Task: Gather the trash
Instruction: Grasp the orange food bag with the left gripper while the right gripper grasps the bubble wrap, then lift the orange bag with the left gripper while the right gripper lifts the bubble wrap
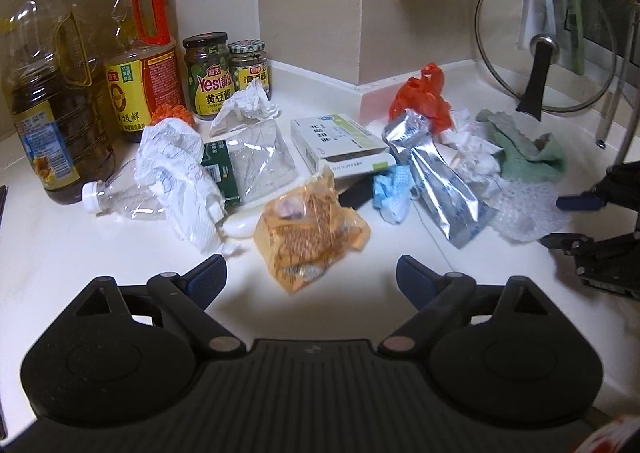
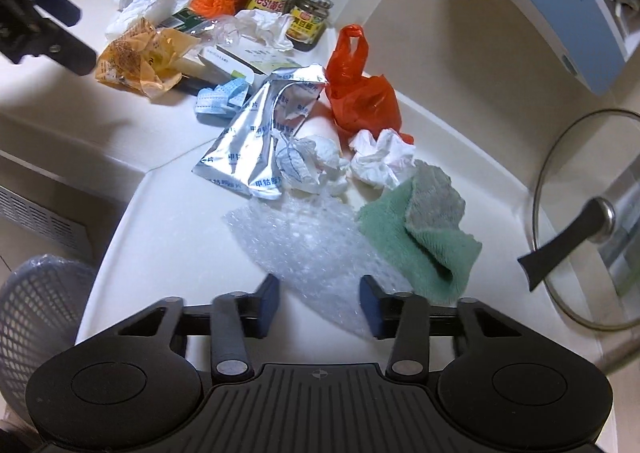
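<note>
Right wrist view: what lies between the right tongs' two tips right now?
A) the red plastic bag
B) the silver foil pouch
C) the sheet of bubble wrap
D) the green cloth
C: the bubble wrap runs down between the tips of the right tongs, though whether the pads already press on it is not clear. The green cloth lies off to the right, and the red plastic bag and silver foil pouch lie farther back.

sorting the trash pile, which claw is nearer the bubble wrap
Right. The right claw straddles the near edge of the bubble wrap; the left claw sits across the pile by the orange wrapper.
</note>
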The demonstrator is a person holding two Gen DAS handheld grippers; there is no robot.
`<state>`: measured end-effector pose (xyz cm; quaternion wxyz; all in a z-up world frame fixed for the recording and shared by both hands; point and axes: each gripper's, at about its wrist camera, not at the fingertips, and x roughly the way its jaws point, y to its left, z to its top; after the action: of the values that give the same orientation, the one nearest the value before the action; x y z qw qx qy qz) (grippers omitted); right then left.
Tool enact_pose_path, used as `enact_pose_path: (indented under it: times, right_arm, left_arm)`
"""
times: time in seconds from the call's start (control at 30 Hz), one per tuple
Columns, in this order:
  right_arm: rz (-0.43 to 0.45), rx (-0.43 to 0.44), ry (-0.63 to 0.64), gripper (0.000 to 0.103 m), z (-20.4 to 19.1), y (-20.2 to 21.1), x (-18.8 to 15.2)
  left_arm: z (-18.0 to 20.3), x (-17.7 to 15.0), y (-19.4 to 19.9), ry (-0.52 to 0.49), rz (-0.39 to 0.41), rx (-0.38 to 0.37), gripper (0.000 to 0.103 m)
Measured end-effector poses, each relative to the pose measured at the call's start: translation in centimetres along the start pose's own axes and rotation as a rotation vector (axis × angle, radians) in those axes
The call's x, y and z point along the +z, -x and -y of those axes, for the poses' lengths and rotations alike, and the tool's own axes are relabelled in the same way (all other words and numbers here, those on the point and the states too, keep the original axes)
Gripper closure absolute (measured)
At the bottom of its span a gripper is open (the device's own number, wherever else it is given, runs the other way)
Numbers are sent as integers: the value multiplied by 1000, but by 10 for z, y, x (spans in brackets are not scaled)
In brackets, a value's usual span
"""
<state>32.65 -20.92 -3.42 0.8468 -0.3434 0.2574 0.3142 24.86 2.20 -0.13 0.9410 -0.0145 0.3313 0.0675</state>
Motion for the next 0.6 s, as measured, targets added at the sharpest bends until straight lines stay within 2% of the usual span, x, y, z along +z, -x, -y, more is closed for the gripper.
enact_pose_path:
  times: [0.03,0.13,0.2,0.3,0.37,0.47,0.6]
  right_arm:
    - [4,3,3,83,0,-1,0]
    - [18,18,-19,95,3,1,0]
    - [26,33,-50,96,5,5,1]
    - [38,82,-151,96,12,14,3]
    - [46,115,-223,96,17,21,4]
    - [56,172,-335,96,25,29,4]
    - [61,187,-435,97,30,39,3]
  left_arm:
    - [1,2,-4,-3,3,4,13]
    - [4,8,-15,-21,4,17,18]
    - [7,9,-22,-37,-4,21,22]
    - [11,11,-31,-64,-12,34,39]
    - [12,11,-34,-74,-19,39,61]
    - [13,10,-36,-76,-21,40,66]
    - [10,9,-26,-54,-3,34,71]
